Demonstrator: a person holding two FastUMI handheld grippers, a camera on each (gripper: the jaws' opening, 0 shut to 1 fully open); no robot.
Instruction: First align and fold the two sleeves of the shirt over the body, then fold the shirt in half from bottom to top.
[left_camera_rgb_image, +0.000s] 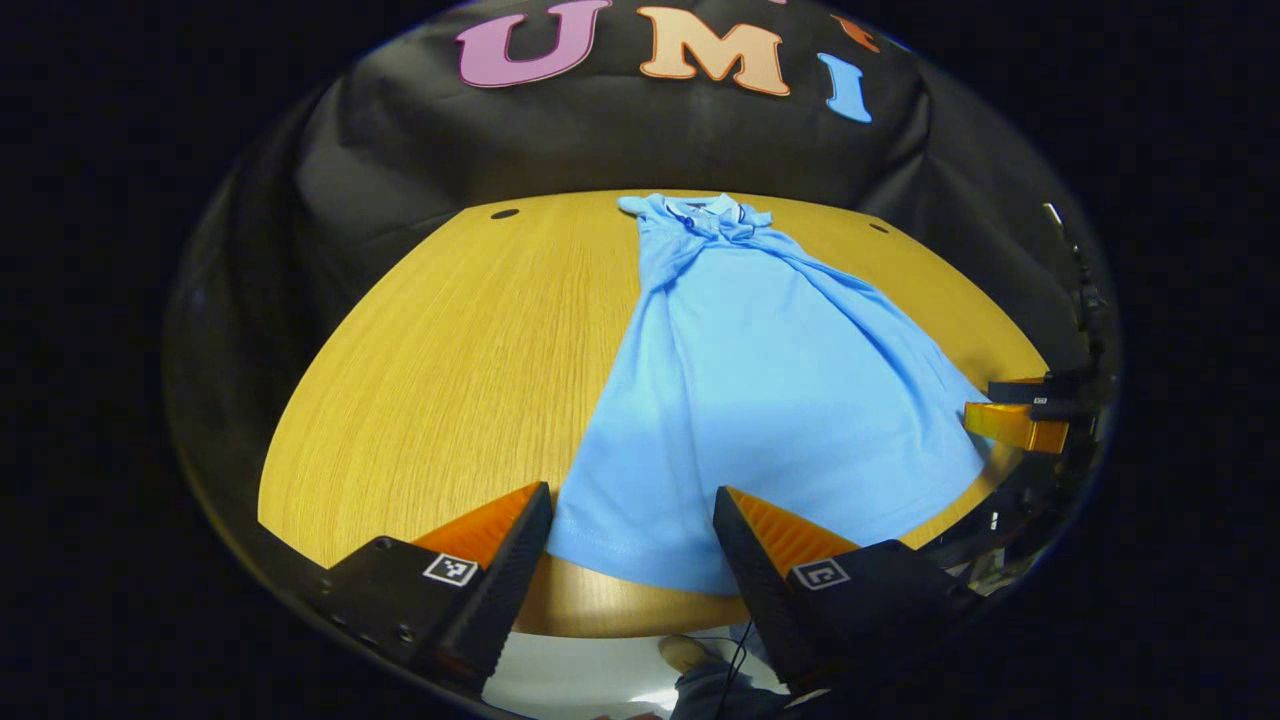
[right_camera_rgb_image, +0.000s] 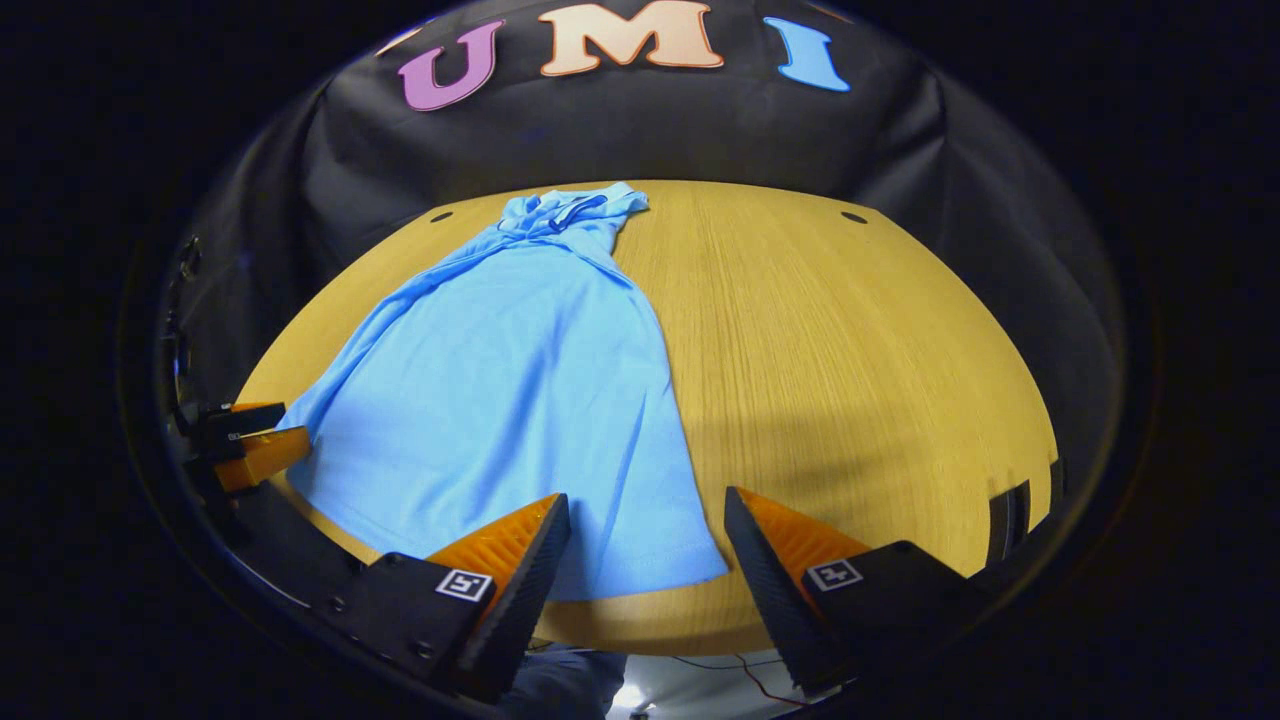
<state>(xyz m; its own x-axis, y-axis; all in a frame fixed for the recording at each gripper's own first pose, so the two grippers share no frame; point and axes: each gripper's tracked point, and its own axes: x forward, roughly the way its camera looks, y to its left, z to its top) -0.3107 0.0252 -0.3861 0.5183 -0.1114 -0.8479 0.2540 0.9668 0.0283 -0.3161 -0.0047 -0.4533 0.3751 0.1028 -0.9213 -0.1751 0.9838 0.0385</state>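
One shirt (left_camera_rgb_image: 760, 400) flat on the table (left_camera_rgb_image: 450, 380), collar far side, both sleeves folded in. Two tools: left tool (left_camera_rgb_image: 632, 525) and right tool (right_camera_rgb_image: 645, 530) both spread wide at the near hem, gripping nothing.

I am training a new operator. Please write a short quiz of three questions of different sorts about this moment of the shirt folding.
1. True or false: the left gripper is shut on the shirt.
2. Which end of the shirt lies nearest the grippers? A collar; B bottom hem; C a spread sleeve.
3. Fill in: the shirt lies on a wooden ____.

Key:
1. False: its jaws stand open at the hem, as do those of the right gripper.
2. B.
3. table.
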